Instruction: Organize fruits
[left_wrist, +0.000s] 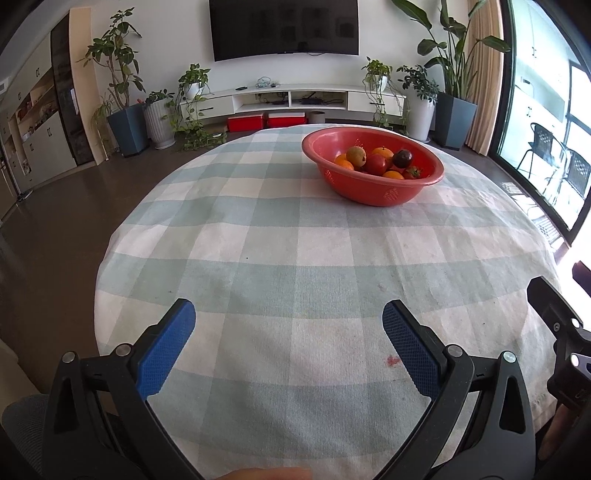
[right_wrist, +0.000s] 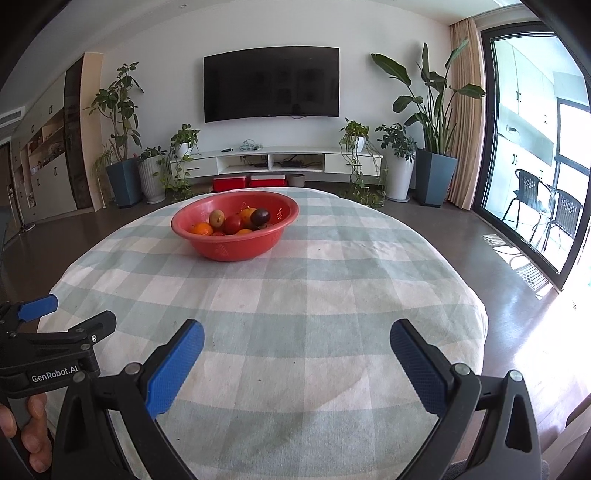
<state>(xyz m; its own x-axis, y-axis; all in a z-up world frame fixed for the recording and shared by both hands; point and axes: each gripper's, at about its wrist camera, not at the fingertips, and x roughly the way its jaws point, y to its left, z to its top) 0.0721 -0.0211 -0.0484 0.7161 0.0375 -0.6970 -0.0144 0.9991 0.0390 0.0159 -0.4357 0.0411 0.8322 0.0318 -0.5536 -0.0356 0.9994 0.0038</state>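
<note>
"GenRobot.AI" in white on the left tongs (right_wrist: 74, 314), black body.

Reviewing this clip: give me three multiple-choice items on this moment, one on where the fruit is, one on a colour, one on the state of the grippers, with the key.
1. Where is the fruit?
A. Spread over the tablecloth
B. Inside the bowl
C. In the left gripper

2. What colour is the bowl?
A. Red
B. White
C. Green

3. How do the two grippers stand?
A. Both shut on fruit
B. One open, one shut
C. Both open and holding nothing

Key:
1 B: the fruit lies piled in the bowl, and only bare checked tablecloth shows around it.
2 A: its wall and rim are red in both views.
3 C: the left gripper and the right gripper each show their blue pads far apart with only cloth between them.
</note>
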